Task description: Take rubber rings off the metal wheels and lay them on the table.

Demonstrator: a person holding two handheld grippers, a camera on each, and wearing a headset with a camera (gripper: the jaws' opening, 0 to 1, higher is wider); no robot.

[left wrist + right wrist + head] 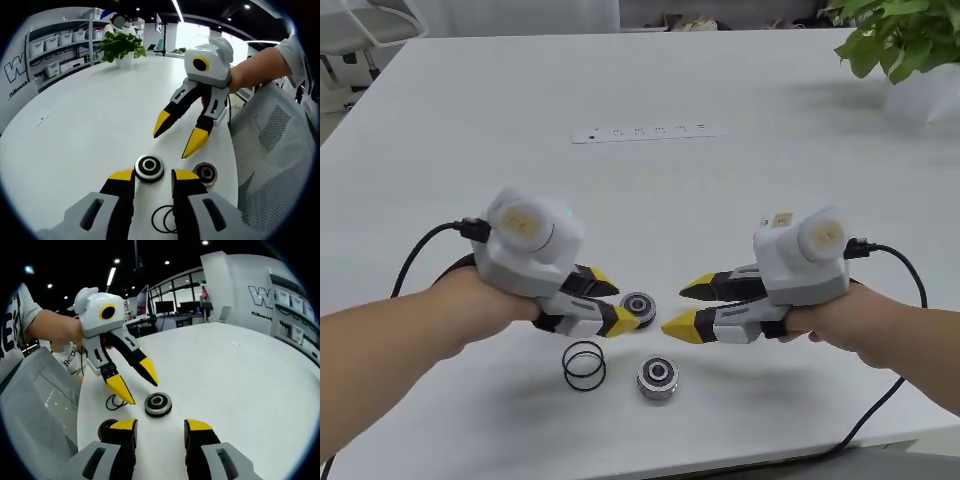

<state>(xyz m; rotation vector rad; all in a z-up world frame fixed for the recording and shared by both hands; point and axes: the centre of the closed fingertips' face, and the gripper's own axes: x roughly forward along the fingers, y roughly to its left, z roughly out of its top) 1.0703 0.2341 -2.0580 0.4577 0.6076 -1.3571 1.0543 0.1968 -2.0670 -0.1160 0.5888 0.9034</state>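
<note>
A metal wheel (pixel 638 307) with a dark outer band lies flat on the white table (pixel 720 190) between the two grippers. My left gripper (pixel 612 302) is open, its yellow tips on either side of the near edge of the wheel (pixel 149 167). My right gripper (pixel 685 306) faces it from the other side, open, a short way from the wheel (pixel 158 404). A second wheel (pixel 658 376) with a bare silver rim lies nearer me. Two black rubber rings (pixel 584 365) lie overlapping on the table beside it.
A white power strip (pixel 645 132) lies across the table's middle. A potted plant (pixel 895 45) stands at the far right corner. Black cables (pixel 905 290) trail from both grippers toward the near table edge. A mesh chair (pixel 272 150) is behind the right hand.
</note>
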